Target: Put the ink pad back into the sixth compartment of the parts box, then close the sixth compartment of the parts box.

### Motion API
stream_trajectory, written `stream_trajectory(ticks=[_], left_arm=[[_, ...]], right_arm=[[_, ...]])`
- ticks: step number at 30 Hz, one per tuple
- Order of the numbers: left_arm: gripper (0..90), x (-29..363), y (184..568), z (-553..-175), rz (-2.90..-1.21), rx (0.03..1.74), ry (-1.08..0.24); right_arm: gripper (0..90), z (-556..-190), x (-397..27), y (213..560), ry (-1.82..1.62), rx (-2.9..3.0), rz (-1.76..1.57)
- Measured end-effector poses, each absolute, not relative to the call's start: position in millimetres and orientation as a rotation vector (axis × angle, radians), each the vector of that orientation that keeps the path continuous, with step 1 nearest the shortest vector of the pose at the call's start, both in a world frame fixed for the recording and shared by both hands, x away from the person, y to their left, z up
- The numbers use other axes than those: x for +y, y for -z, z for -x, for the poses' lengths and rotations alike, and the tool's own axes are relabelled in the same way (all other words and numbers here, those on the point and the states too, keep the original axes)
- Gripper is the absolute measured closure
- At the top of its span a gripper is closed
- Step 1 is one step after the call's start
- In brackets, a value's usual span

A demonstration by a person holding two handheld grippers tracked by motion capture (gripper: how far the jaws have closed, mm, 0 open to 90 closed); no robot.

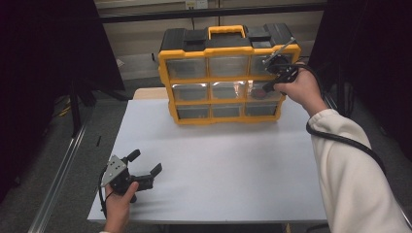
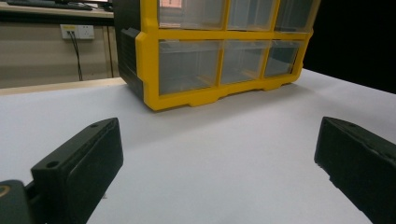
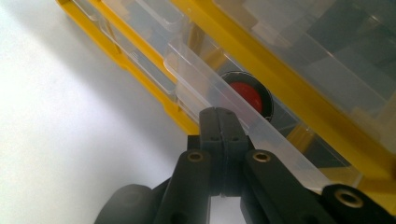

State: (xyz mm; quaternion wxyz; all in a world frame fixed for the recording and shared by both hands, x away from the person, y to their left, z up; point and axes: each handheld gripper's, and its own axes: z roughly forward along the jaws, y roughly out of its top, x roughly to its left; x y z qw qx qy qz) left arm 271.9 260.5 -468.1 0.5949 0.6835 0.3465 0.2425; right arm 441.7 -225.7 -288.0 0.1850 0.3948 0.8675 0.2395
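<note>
The clear drawer (image 3: 219,88) in the organiser's middle row, right column, sits partly pulled out, a red-and-black round thing (image 3: 247,95) inside. The right claw (image 3: 218,122), pressed together, touches its front. The yellow organiser (image 1: 226,77) stands at the white surface's (image 1: 218,165) far edge. The left claw (image 1: 144,164), spread, rests near-left.

dim surround | bright table (image 1: 218,160) | drawer glare | close-ups soft

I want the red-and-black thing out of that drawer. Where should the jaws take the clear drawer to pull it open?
Probably the raised front lip of the middle-right clear drawer, approached from the organizer's front and slightly above. That thin upright edge juts out, so it fits between the jaws. The right gripper sits shut at it.
</note>
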Motion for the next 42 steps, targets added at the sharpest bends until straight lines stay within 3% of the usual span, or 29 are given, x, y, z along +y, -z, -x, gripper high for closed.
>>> stream_trajectory(ticks=[42], left_arm=[[1.2, 259.1, 467.7, -275.1, -1.571, 0.814, -0.562]], right_arm=[[90.0, -442.7, -226.6, 288.3, -0.691, 2.416, -1.131]])
